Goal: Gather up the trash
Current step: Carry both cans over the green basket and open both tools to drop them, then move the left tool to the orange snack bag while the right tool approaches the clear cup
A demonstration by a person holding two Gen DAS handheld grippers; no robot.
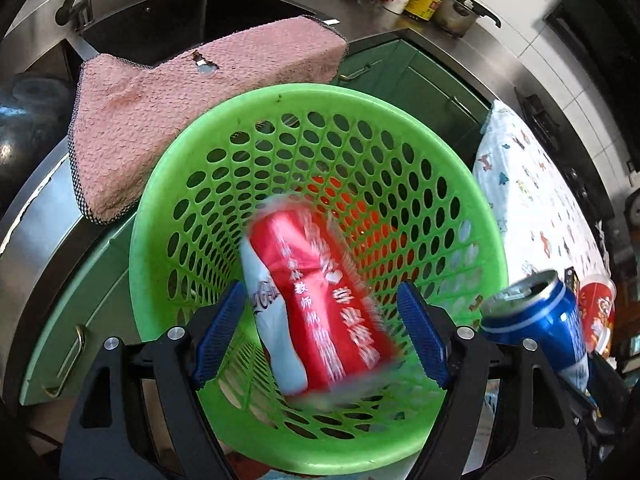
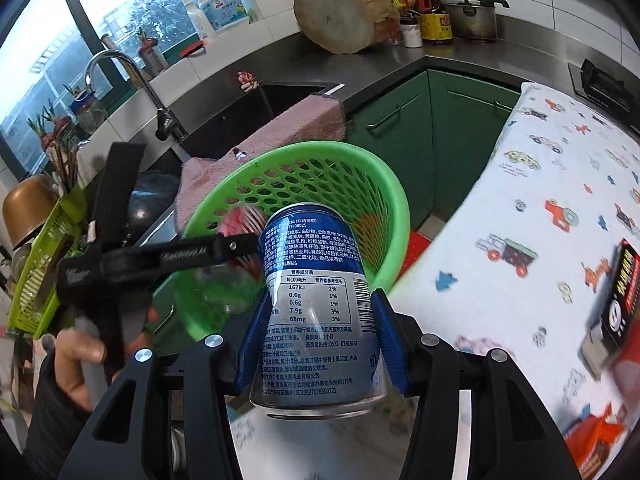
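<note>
- Jaws of the left gripper (image 1: 320, 336) stand wide apart above the green basket (image 1: 192, 184), its blue pads (image 1: 218, 334) on either side of a red can (image 1: 316, 304) with clear space between pad and can.
- The red can is blurred and tilted, inside the basket's mouth, between the two pads but touched by neither; whether it rests on anything cannot be told.
- The basket sits near the sink counter's edge, with a pink towel (image 1: 168, 120) draped over the counter just beyond its far-left rim.
- In the right wrist view the left gripper (image 2: 240, 246) reaches in from the left over the basket's (image 2: 352, 160) near rim, a person's hand (image 2: 76, 360) on its handle at lower left.
- The right gripper (image 2: 320, 344) is clamped on a blue can (image 2: 316, 300), its blue pads (image 2: 256, 344) pressing the can's two sides low on the body.
- The blue can (image 1: 536, 320) is held tilted, its open top pointing toward the basket, just at the basket's near-right rim and outside it.
- A cloth printed with vehicles (image 2: 520, 216) covers the surface to the right.
</note>
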